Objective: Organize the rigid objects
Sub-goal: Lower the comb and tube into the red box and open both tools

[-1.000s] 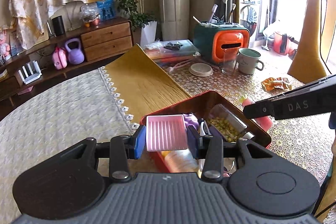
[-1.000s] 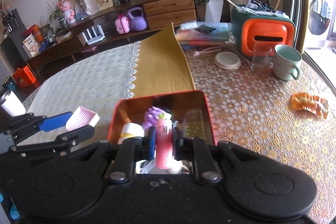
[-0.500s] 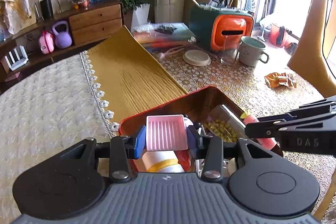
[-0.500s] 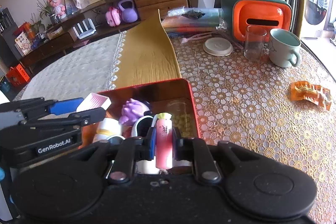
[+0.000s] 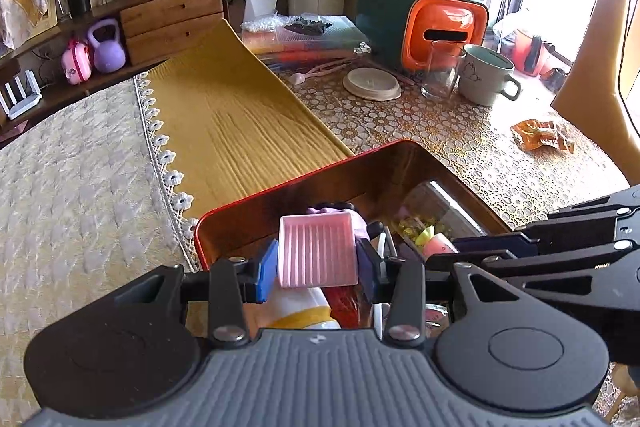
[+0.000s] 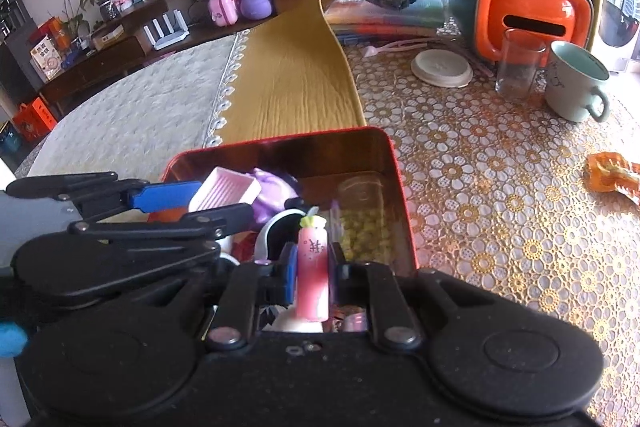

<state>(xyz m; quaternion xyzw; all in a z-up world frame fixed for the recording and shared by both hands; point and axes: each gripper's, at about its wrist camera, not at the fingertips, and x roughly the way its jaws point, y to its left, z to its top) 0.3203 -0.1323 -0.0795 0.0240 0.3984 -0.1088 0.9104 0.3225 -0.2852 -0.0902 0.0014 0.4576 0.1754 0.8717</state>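
Both grippers have dropped closer over the red tin [image 6: 394,163], the left gripper [image 5: 317,259] clamping a pink ribbed tray [image 5: 316,253] and the right gripper [image 6: 313,263] pinching a pink tube [image 6: 313,273], so release into the tin looks imminent.

Glossy red metal tin [image 6: 404,211], ribbed pink plastic tray [image 5: 318,253], lacy patterned tablecloth [image 6: 500,187]

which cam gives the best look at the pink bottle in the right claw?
Right wrist view: the pink bottle stands upright between the right claw's pads, full length with yellow cap and lettering, over the red tin. Left wrist view shows only its capped end past the claw's fingers.
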